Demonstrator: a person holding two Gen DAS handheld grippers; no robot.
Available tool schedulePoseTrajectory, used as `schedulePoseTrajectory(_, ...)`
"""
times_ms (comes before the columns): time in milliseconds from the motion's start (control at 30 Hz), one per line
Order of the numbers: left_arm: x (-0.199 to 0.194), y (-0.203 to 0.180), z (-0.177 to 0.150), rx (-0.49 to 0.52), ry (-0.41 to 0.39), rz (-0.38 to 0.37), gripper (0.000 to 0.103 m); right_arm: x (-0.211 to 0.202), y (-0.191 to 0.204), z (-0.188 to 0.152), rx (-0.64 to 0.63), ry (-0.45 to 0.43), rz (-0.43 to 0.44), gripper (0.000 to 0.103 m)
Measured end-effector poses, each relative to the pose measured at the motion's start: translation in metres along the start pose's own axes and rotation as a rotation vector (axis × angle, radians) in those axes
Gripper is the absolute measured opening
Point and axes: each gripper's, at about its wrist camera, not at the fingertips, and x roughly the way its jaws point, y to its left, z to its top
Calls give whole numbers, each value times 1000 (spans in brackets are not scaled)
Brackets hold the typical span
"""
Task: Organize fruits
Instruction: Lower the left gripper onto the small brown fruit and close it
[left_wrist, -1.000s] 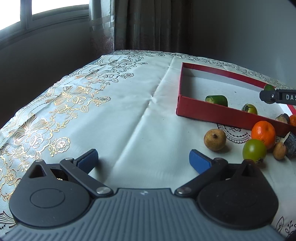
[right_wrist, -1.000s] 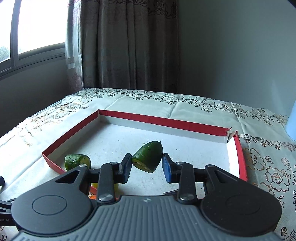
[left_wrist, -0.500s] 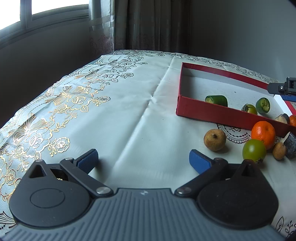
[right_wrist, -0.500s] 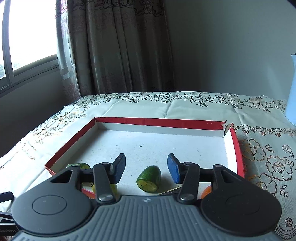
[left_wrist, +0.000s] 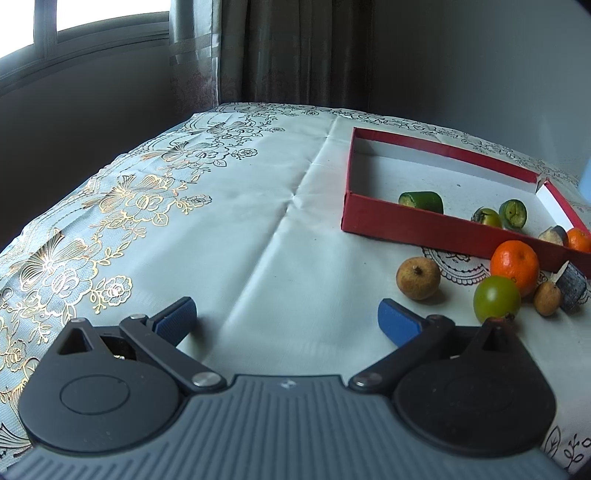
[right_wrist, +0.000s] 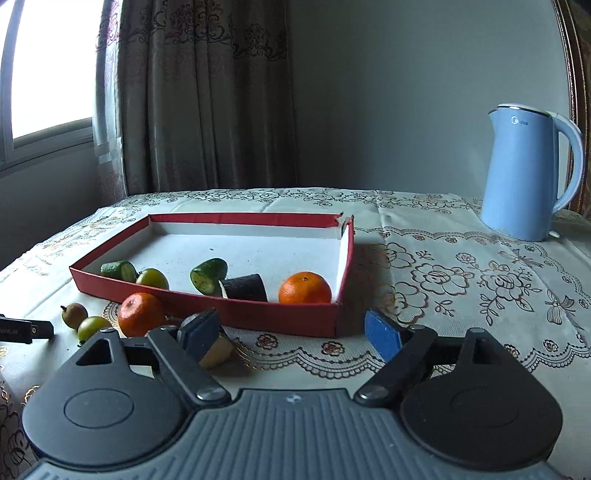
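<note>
Right gripper (right_wrist: 291, 334) hangs just short of the shallow red cardboard box (right_wrist: 280, 315), jaws opening w/ nothing between them; left gripper (left_wrist: 286, 317) sits over bare floral tablecloth (left_wrist: 221, 221), fingers wide apart, empty; inside the box — cut green cucumber piece (right_wrist: 208, 275), orange mandarin (right_wrist: 304, 288), dark aubergine chunk (right_wrist: 245, 288); outside, near its front wall, a second mandarin (left_wrist: 514, 262), a green round fruit (left_wrist: 496, 299) & a brown russet pear (left_wrist: 418, 277).
</note>
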Motion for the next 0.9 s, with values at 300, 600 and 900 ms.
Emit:
schedulePoseTrajectory(300, -12, -18, 6, 69, -89, -71, 102, 5, -38, -4, 234, -1, 91, 86)
schedulePoseTrajectory(600, 1, -54, 17, 174, -76, -120, 74, 8, -45, -6, 277, 17, 113, 86)
schedulePoseTrajectory(900, 13, -50, 16, 169, -25, -168, 30, 9, -48, -6, 301, 24, 121, 86)
